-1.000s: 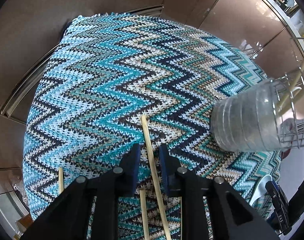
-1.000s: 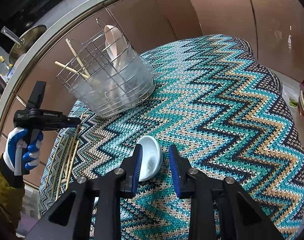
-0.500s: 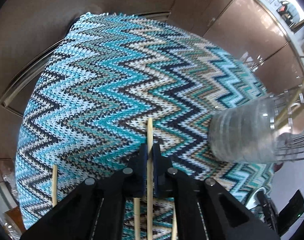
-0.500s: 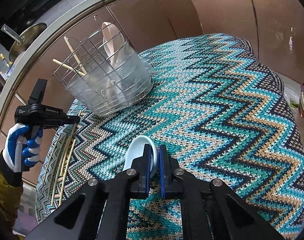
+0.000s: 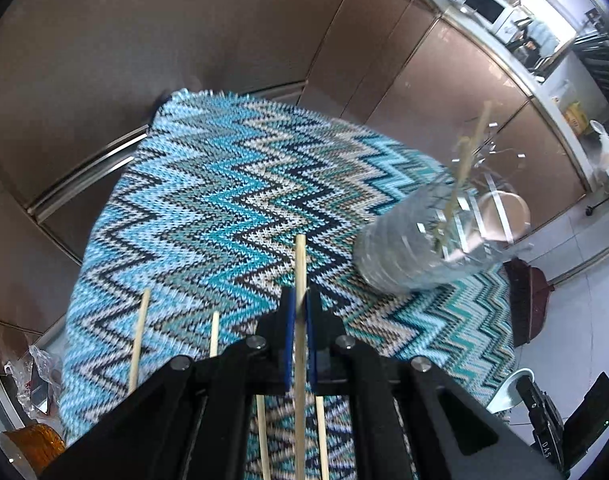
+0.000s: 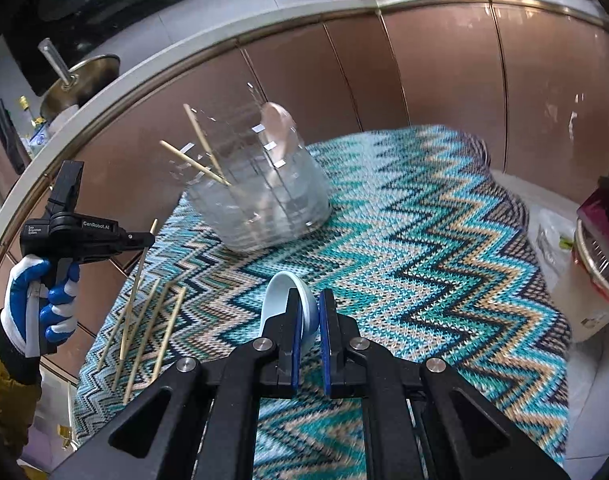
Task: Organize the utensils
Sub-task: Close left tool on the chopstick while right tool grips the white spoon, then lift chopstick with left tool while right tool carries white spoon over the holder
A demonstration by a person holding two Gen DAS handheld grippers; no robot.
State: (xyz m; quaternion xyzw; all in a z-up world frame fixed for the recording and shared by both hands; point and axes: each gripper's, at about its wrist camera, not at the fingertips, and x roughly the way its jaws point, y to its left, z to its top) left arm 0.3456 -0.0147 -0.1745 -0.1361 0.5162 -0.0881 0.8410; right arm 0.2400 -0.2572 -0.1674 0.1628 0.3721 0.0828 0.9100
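Both my grippers have just clamped and lifted off the table's zigzag cloth [image 6: 444, 240]: my left gripper [image 5: 299, 320] pinches a chopstick [image 5: 300, 268], my right gripper [image 6: 307, 320] a white spoon [image 6: 282, 300], ready for the wire caddy [image 6: 260, 196].

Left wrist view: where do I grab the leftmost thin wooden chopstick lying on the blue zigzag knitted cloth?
Grip the chopstick near mid-shaft, coming down from above, jaws across its width. It lies flat on the knitted cloth, long and thin, clear of its neighbour; a sideways approach would probably just roll it.
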